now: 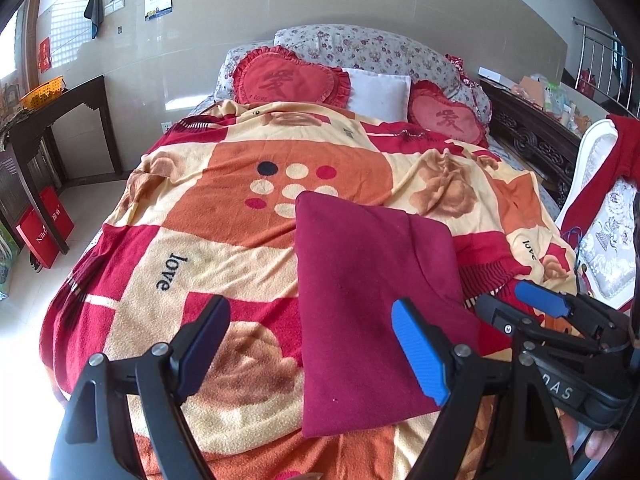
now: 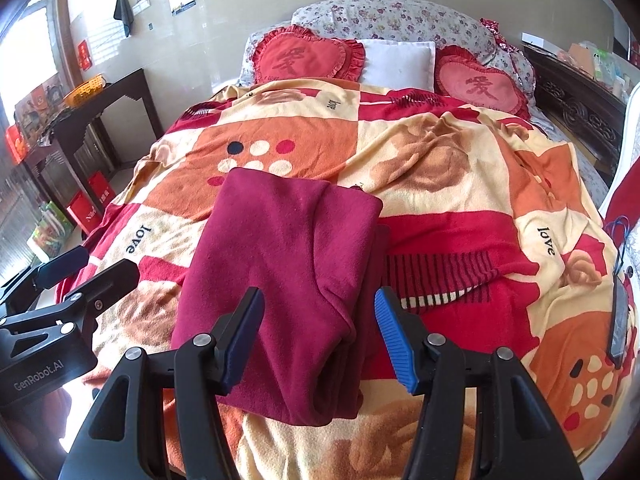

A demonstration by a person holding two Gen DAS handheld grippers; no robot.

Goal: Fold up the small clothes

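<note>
Blanket (image 1: 224, 240) under folded garment (image 1: 360, 300), layers perhaps hidden

Folded maroon garment (image 1: 372, 308) flat on patterned blanket (image 1: 224, 248); left gripper (image 1: 316, 344) jaws apart above it; right gripper (image 1: 516, 312) beside.

A bed (image 2: 560, 128) carries a patterned blanket (image 2: 440, 184), with a folded maroon garment (image 2: 288, 264) lying on it.

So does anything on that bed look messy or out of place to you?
Mostly tidy. The maroon garment lies folded on the blanket, but an under layer pokes out unevenly along its right edge. Both pairs of fingers are open, holding nothing.
</note>
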